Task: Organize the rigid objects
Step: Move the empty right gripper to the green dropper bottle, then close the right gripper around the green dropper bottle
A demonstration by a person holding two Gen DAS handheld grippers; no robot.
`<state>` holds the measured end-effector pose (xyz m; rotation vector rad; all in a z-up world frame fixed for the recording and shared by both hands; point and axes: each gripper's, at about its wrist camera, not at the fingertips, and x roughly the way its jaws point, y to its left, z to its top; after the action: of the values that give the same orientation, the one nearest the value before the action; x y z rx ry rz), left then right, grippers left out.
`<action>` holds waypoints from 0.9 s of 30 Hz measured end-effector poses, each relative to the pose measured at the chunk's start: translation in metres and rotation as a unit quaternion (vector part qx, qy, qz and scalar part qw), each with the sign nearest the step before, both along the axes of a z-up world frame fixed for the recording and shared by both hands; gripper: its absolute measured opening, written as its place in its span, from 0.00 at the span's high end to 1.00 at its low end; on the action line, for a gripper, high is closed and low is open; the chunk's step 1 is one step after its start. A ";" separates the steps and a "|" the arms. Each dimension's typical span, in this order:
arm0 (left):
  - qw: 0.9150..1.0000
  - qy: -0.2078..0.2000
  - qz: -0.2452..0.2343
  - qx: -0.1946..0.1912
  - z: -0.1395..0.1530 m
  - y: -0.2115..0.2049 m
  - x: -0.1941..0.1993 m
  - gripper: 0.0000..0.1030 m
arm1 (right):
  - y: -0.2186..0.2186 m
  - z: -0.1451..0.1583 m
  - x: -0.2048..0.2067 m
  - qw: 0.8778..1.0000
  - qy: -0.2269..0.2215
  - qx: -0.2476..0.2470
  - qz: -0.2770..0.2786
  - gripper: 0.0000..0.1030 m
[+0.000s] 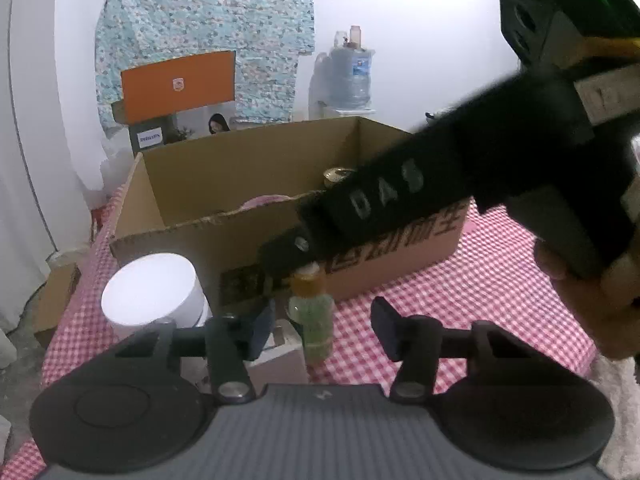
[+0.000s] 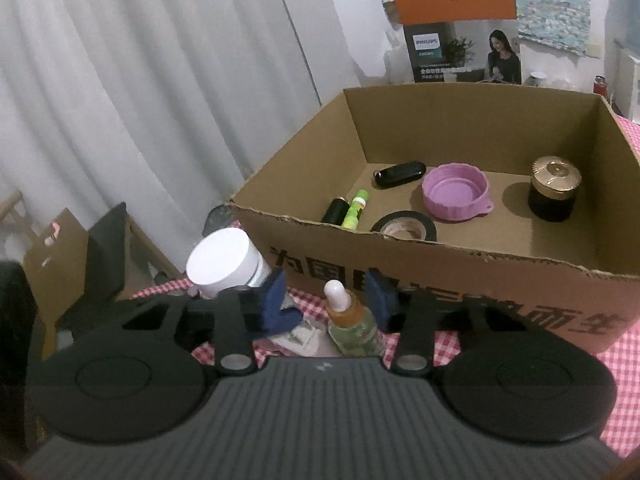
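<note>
Cardboard box (image 2: 460, 264) sits open on the checked cloth (image 1: 480, 280), holding a pink lid (image 2: 456, 192), gold-capped jar (image 2: 554, 188), tape roll (image 2: 404, 229), black case (image 2: 400, 174), black tube (image 2: 335, 210) and green stick (image 2: 355, 208). White jar (image 2: 226, 262) stands outside the box's front left corner. Dropper bottle (image 2: 352, 320) stands in front of the box. My right gripper (image 2: 332, 300) is spread around the bottle, not touching it. My left gripper (image 1: 324, 332) is spread too, holding nothing, bottle between its fingers.

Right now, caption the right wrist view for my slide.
Open right gripper straddles a dropper bottle before a cardboard box holding sorted items.
</note>
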<state>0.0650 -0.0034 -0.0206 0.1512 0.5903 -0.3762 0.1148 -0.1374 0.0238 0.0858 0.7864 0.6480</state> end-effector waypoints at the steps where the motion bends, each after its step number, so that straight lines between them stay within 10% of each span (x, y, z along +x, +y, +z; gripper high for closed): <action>1: 1.000 0.000 0.001 0.001 0.001 -0.001 0.002 0.53 | 0.000 -0.001 0.001 1.000 0.002 -0.002 0.003 0.78; 27: 0.999 0.026 -0.019 -0.033 -0.002 -0.030 0.022 0.75 | -0.042 -0.001 -0.010 0.999 0.006 0.013 -0.031 0.88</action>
<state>0.0866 -0.0336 -0.0224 0.0894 0.6262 -0.4378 0.1047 -0.1793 0.0231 0.1373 0.7831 0.5998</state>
